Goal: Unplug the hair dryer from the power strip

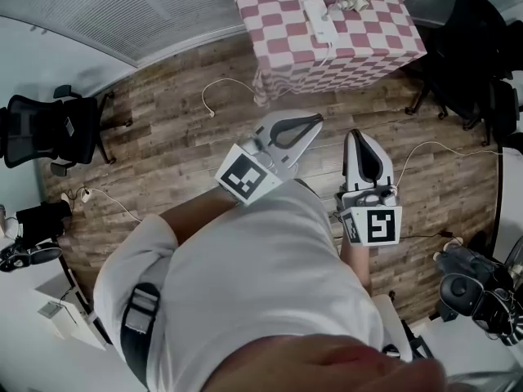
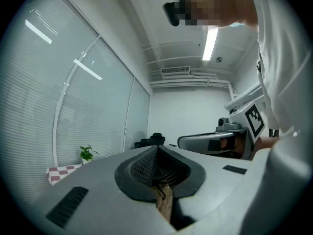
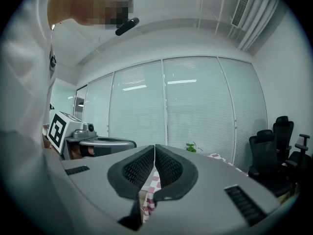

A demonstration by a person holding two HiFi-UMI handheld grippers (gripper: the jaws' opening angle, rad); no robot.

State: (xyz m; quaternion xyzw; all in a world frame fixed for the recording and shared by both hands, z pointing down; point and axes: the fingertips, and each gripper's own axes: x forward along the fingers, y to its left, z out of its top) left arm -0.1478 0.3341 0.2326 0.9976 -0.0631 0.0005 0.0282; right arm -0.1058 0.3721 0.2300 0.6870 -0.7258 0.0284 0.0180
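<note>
The left gripper (image 1: 315,122) and right gripper (image 1: 357,137) are held close to the person's body, well back from the counter (image 1: 327,68). Both point level. Each has its fingers (image 2: 139,169) pressed together with nothing in them, likely because there is nothing near to grab yet. Far ahead, the power strip (image 1: 319,19) lies on top of the counter. The hair dryer (image 1: 350,2) sits just beside it there, so the person must walk closer.
</note>
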